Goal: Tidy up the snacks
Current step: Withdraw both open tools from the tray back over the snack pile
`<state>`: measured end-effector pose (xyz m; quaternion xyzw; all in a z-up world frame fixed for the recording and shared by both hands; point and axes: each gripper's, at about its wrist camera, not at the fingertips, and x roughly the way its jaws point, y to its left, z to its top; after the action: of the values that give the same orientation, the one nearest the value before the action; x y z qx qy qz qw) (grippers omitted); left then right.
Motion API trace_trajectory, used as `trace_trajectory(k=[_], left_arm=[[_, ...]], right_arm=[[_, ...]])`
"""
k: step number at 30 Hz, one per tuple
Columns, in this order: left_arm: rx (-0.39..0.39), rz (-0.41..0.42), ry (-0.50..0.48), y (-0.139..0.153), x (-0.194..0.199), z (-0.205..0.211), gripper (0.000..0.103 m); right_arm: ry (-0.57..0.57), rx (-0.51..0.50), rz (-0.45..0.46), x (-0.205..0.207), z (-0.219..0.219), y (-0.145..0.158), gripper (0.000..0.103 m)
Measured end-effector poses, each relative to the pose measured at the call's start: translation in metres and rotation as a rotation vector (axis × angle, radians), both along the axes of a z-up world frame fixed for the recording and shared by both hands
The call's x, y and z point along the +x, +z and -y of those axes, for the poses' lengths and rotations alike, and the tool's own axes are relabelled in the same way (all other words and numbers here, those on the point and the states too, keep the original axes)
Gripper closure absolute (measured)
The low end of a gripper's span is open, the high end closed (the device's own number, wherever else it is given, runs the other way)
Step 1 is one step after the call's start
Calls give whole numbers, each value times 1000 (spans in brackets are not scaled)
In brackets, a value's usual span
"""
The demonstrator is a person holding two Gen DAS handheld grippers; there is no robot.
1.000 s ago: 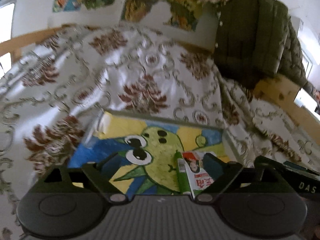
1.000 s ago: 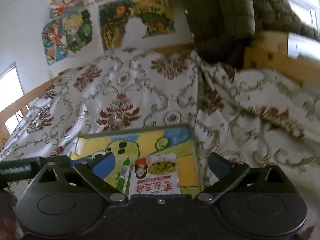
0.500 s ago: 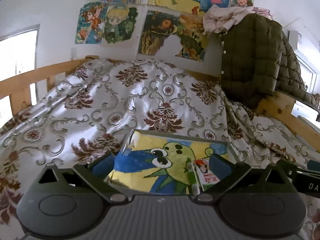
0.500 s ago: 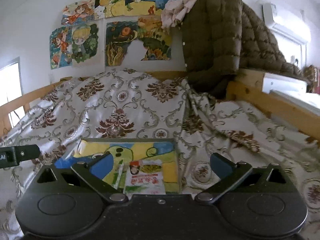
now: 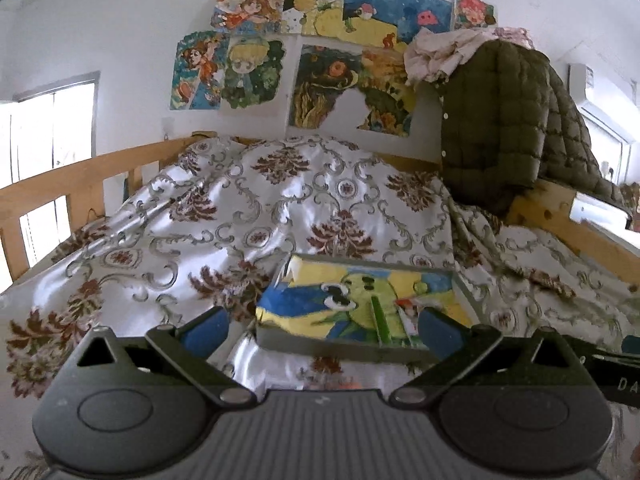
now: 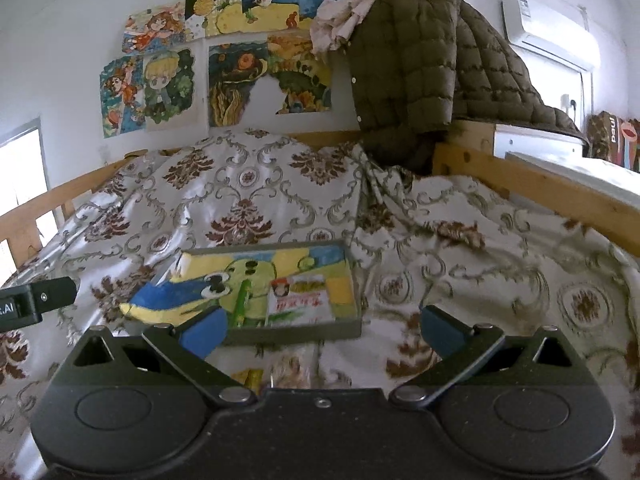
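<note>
With both the left gripper point(image 5: 320, 326) and the right gripper point(image 6: 320, 326) empty, jaws apart, we judge the next wrapped snack point(image 6: 292, 368), at 6 o'clock of the tray point(image 6: 296, 330), awaits pickup.

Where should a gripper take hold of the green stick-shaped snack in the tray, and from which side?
Grip the green stick snack across its narrow middle, coming from above: it lies flat in the tray, close beside the snack packet.
</note>
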<state>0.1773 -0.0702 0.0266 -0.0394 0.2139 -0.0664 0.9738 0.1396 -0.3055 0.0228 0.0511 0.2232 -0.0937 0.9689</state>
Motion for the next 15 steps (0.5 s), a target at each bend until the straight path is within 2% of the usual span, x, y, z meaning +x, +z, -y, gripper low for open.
trace_trajectory(k=[8,15], left_arm=[[23,-41,8,-13,-44,-16,0],[61,-75,-4,-23,-76,-24,0]], right_arm=[[-31,27,-6,-45,-9,-3,1],[-36,40,-56,-74,-20,-10,1]])
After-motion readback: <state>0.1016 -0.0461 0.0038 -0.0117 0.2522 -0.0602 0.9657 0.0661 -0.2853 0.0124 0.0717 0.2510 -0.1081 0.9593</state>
